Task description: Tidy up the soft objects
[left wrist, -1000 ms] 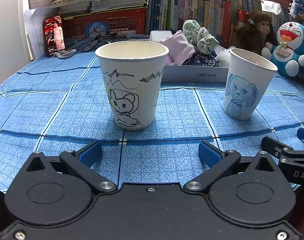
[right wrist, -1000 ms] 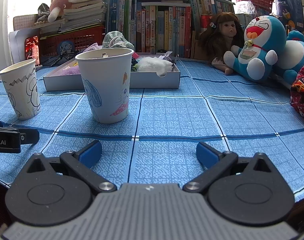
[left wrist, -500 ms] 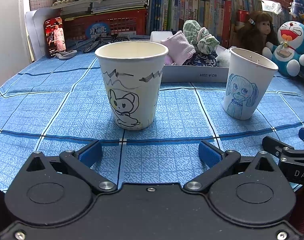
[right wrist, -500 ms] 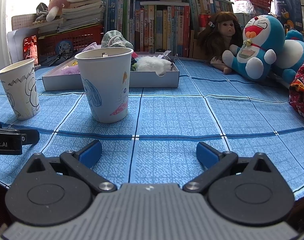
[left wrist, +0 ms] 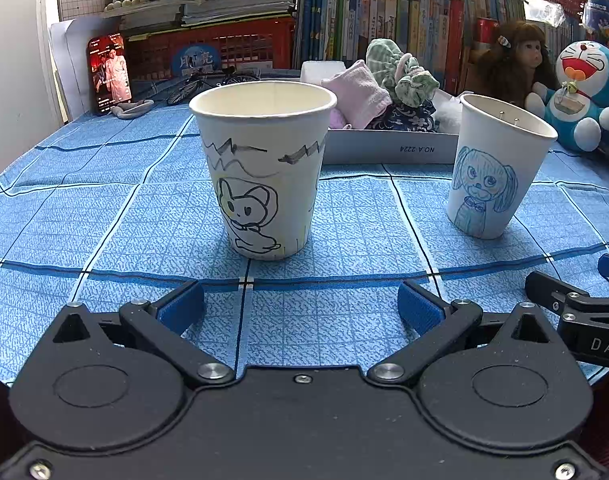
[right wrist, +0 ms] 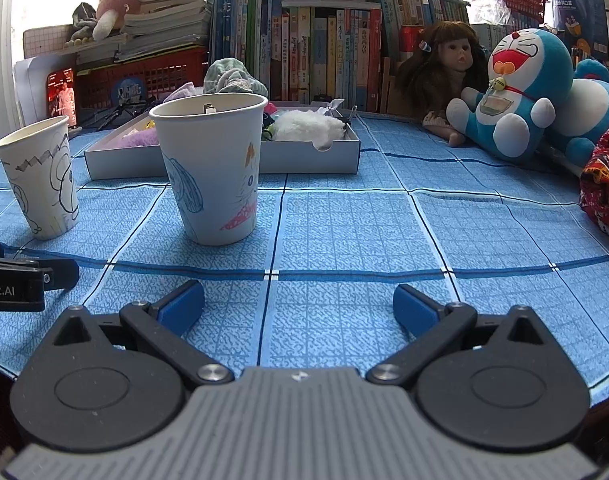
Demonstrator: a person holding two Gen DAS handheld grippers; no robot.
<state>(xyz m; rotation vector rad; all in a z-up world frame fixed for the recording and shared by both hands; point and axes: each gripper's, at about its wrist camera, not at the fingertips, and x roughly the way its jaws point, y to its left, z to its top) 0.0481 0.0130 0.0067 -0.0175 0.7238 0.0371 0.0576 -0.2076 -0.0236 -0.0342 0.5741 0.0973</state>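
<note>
Two drawn-on paper cups stand upright on the blue checked cloth: one with a black mouse sketch point(left wrist: 262, 168) point(right wrist: 40, 178), one with a blue dog sketch point(left wrist: 494, 168) point(right wrist: 214, 168). Behind them a shallow white box point(left wrist: 384, 146) point(right wrist: 304, 156) holds soft items: a pink cloth point(left wrist: 358, 94), green scrunchies point(left wrist: 400, 76) point(right wrist: 232, 78), a white fluffy piece point(right wrist: 306, 126). My left gripper point(left wrist: 300, 308) is open and empty, low in front of the mouse cup. My right gripper point(right wrist: 298, 306) is open and empty, to the right of the dog cup.
A doll point(right wrist: 444, 76) and blue cat plush toys point(right wrist: 520, 92) sit at the back right. Books and a red basket point(left wrist: 208, 54) line the rear. A red patterned cloth point(right wrist: 606, 184) lies at the right edge. A phone point(left wrist: 108, 72) leans back left.
</note>
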